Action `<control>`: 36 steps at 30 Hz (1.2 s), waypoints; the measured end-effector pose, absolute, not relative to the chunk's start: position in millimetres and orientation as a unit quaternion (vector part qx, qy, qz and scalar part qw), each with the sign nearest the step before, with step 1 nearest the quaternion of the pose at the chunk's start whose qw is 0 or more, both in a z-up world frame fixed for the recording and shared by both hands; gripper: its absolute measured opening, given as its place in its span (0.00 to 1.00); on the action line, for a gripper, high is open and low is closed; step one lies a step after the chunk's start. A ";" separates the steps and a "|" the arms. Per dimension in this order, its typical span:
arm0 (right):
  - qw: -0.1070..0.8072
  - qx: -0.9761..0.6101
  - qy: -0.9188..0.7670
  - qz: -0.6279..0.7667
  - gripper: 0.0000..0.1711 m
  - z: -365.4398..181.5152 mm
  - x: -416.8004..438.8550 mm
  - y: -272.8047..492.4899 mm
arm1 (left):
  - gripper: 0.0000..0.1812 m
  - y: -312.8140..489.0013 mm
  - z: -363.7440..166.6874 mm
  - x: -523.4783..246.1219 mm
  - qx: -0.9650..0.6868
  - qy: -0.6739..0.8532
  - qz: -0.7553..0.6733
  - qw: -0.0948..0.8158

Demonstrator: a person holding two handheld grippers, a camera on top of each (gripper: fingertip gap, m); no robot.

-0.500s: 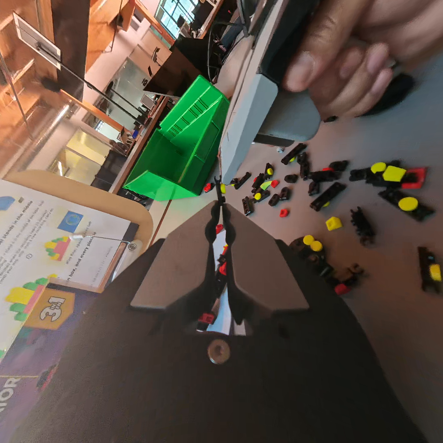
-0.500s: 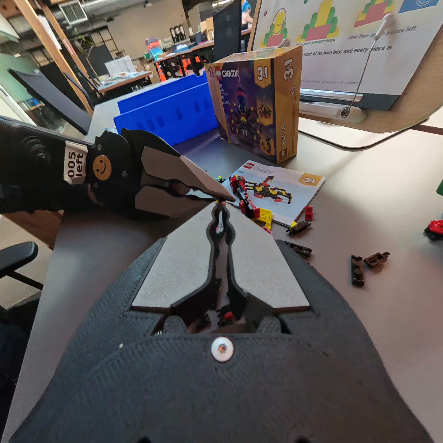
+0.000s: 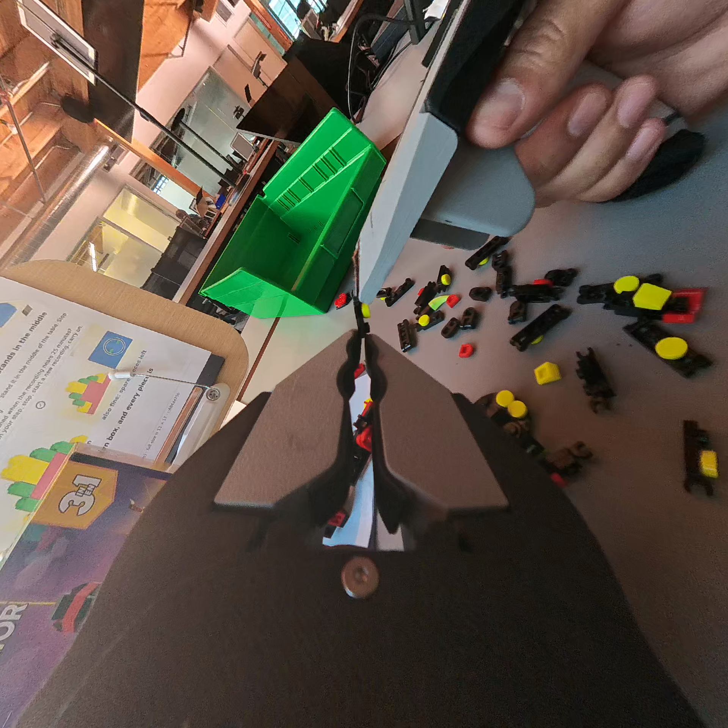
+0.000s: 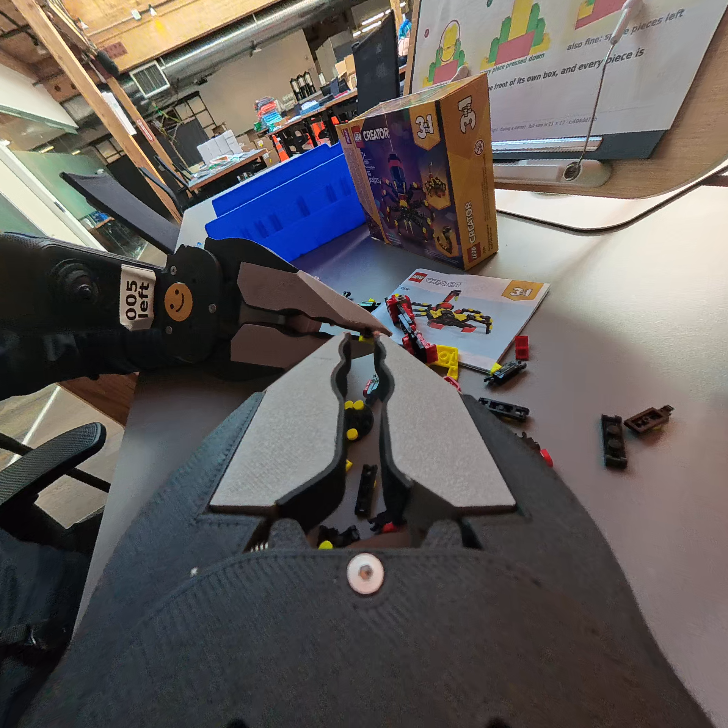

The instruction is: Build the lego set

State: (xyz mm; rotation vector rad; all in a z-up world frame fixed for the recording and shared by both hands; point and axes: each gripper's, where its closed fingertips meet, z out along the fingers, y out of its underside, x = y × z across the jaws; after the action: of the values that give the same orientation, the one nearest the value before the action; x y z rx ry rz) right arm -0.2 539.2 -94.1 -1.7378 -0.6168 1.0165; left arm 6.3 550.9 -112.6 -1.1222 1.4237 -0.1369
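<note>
Grey desk (image 4: pixel 591 315) strewn with loose lego pieces (image 3: pixel 543 327); left tool (image 3: pixel 360 335) pinches a thin black piece (image 3: pixel 359 315) at its tips, right tool (image 4: pixel 360 340) slightly parted, tip-to-tip beside it.

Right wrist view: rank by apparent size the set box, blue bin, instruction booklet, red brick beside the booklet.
1. blue bin and set box: look alike, and the bin sits farther back, so unranked
2. instruction booklet
3. red brick, by far the smallest
</note>
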 end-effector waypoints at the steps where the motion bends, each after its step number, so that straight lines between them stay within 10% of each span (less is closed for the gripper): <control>1: 0.494 -0.718 -0.254 0.420 0.05 -94.3 -0.5 539.1 | 0.00 551.4 -113.1 6.2 -0.489 0.618 -0.059 0.613; 36: 0.412 -0.770 -0.327 0.361 0.02 -129.6 -2.4 537.7 | 0.00 554.7 -127.5 5.0 -0.440 0.658 0.040 0.610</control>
State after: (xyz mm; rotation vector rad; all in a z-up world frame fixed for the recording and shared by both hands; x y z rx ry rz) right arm -2.4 537.7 -129.6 -1.9381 -0.8222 0.9088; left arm 5.0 554.7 -127.5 -1.0169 1.5194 0.0915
